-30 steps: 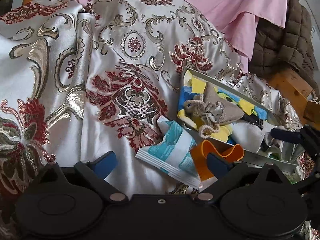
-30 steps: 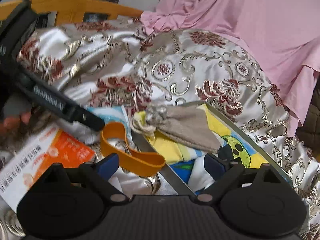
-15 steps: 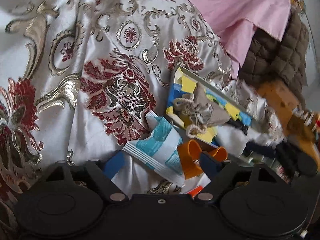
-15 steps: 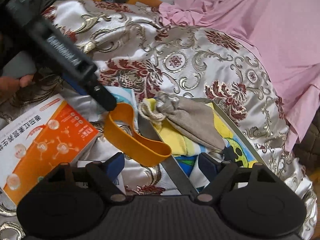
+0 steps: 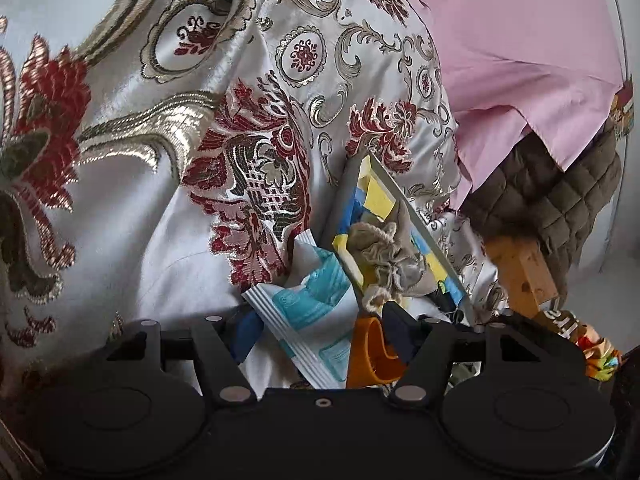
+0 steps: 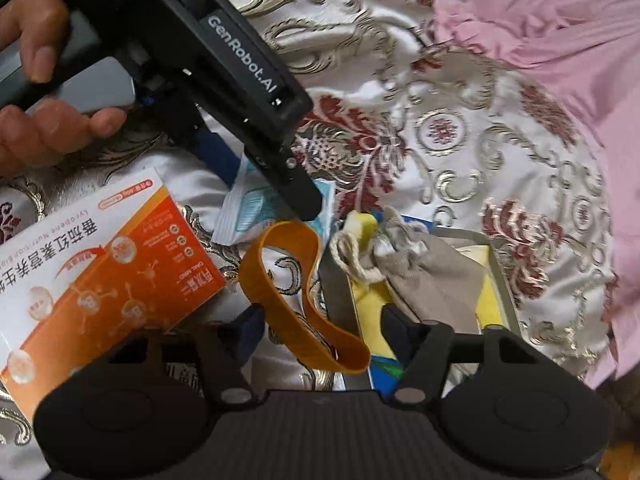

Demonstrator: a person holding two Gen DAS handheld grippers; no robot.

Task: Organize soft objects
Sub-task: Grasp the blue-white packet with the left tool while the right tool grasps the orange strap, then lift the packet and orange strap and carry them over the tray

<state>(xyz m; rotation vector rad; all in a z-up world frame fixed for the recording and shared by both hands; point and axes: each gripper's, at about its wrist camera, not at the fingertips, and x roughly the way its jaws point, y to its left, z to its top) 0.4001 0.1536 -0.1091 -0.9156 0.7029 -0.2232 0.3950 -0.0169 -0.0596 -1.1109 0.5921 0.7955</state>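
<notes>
- The orange band [image 6: 298,300] lies on the bedspread [image 6: 460,152] between the right gripper [image 6: 320,334]'s fingers — long axis running far-left to near-right.
- Both sets of fingers are closing, gripping nothing yet (the left gripper [image 5: 320,330] straddles the blue-and-white packet [image 5: 304,320]).

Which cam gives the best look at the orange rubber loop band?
Right wrist view: the whole orange rubber loop band lies clear on the brocade cloth. Left wrist view shows only part of it, cut off by the gripper body.

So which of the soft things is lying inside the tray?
The beige drawstring pouch. It lies in the grey tray, while the orange band and blue-and-white packet lie outside on the cloth.
</notes>
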